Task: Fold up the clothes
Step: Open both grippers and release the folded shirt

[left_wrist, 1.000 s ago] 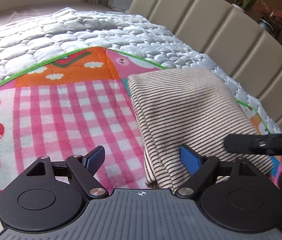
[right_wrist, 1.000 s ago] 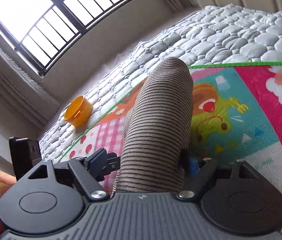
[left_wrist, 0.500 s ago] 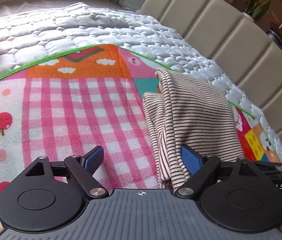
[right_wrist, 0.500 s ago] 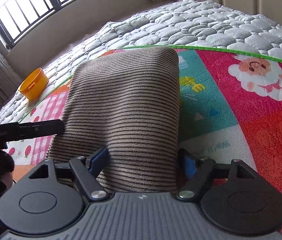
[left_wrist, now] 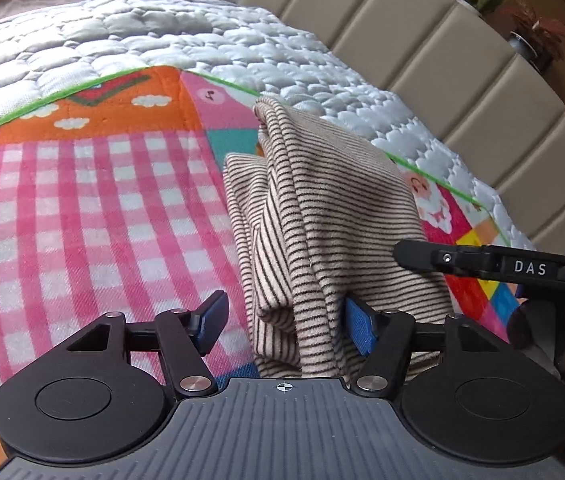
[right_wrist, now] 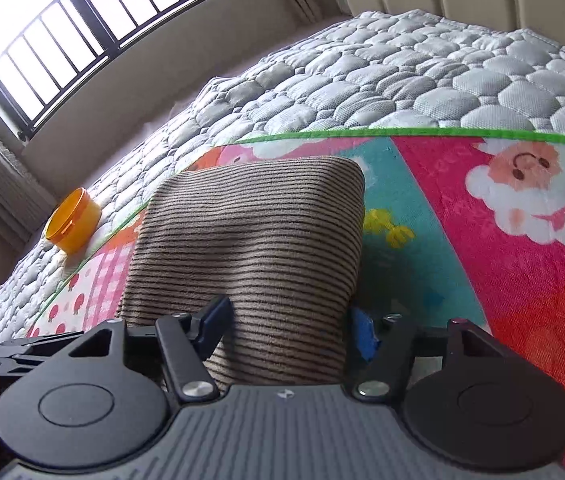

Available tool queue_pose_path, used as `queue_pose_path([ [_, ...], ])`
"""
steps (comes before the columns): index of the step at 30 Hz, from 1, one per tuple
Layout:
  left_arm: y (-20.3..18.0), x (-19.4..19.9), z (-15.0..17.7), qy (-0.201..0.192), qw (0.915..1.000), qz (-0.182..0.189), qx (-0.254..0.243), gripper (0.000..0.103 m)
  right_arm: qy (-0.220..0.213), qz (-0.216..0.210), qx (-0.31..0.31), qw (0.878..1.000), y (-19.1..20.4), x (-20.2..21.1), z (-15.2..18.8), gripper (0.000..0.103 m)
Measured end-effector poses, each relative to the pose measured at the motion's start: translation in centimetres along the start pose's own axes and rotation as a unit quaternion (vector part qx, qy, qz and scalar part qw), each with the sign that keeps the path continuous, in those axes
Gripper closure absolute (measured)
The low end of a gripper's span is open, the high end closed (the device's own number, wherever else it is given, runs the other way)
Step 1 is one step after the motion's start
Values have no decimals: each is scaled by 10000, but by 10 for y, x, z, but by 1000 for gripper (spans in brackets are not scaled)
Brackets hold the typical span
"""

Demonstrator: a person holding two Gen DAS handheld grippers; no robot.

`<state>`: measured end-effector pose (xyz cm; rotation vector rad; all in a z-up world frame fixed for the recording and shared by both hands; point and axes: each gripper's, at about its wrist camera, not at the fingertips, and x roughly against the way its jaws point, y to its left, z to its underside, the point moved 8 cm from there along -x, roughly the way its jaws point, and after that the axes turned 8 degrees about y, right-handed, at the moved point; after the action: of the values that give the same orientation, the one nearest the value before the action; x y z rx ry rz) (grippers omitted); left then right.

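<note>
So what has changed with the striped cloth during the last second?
The striped cloth was folded narrower, its left side now bunched up in ridges. Both the left gripper and right gripper stay open around its near end. The orange cup has not moved.

Quilted grey-white mattress (right_wrist: 422, 80) w/ colourful play mat (left_wrist: 82, 208) on top. Beige padded headboard (left_wrist: 462, 80) at 2 o'clock, potted plants (left_wrist: 522, 20) behind. Barred window (right_wrist: 62, 32) at 11 o'clock, bright daylight.

The left black two-finger gripper (left_wrist: 284, 320) has its blue-padded jaws spread wide. The right black two-finger gripper (right_wrist: 288, 326) is likewise spread wide.
</note>
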<state>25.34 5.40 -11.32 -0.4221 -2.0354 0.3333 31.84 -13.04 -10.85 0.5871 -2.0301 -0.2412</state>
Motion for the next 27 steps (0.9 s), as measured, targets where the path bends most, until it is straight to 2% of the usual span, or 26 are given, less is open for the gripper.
queue_pose_path([
  [8,46,-11,-57,-571,9964,-599,179,32,-273,45,527,9982,31,-65,-75,37],
  [11,63,-16,-76,-733,9943,-716,306,31,-239,-14,514,9984,32,-69,-83,31],
  [14,69,-18,-79,-785,9941,-639,378,30,-169,-233,323,9991,21,-57,-64,24],
  [17,69,-19,-78,-785,9947,-574,338,30,-5,-458,138,9989,16,-45,-29,24],
  [19,70,-20,-79,-779,9949,-534,348,30,125,-594,179,9980,24,-42,-15,30],
  [20,70,-20,-79,-772,9950,-516,365,30,76,-583,312,9978,31,-38,-14,38],
  [23,71,-19,-78,-787,9948,-507,393,30,-297,-614,667,9954,54,-21,-33,39],
  [27,74,-14,-80,-884,9937,-549,412,30,-320,43,1029,9942,48,-33,-43,45],
])
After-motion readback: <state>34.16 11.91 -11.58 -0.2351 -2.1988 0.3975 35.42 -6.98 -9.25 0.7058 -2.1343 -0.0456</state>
